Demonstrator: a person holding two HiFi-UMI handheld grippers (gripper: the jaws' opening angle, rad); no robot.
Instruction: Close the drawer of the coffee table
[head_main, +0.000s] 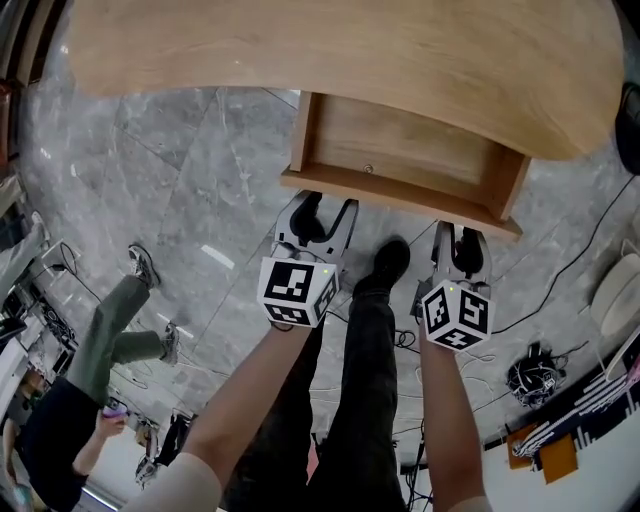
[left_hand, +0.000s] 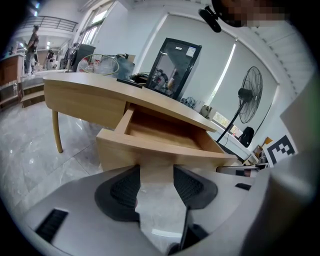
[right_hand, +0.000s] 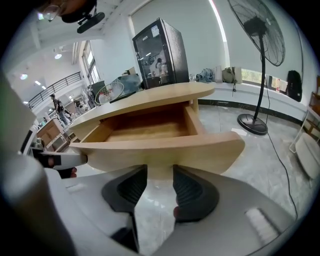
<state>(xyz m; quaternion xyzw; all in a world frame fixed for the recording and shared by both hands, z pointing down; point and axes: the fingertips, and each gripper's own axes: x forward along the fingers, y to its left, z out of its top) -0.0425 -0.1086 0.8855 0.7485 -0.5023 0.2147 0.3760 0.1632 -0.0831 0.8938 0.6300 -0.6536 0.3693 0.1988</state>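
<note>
Counter (head_main: 350, 50), drawer (head_main: 400, 198) pulled well out under its top; left gripper (head_main: 322, 212) and right gripper (head_main: 462, 240) side by side at drawer front, fingers (left_hand: 125, 189) partly apart, clasping nothing, probably placed to push it in squarely.

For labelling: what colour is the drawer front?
Drawer front: light natural wood, plain; right gripper view.

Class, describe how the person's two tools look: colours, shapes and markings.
Both the left tool and the right tool have light grey bodies, two jaws with black ribbed pads, and a white cube bearing black square markers. Forearms are bare.
</note>
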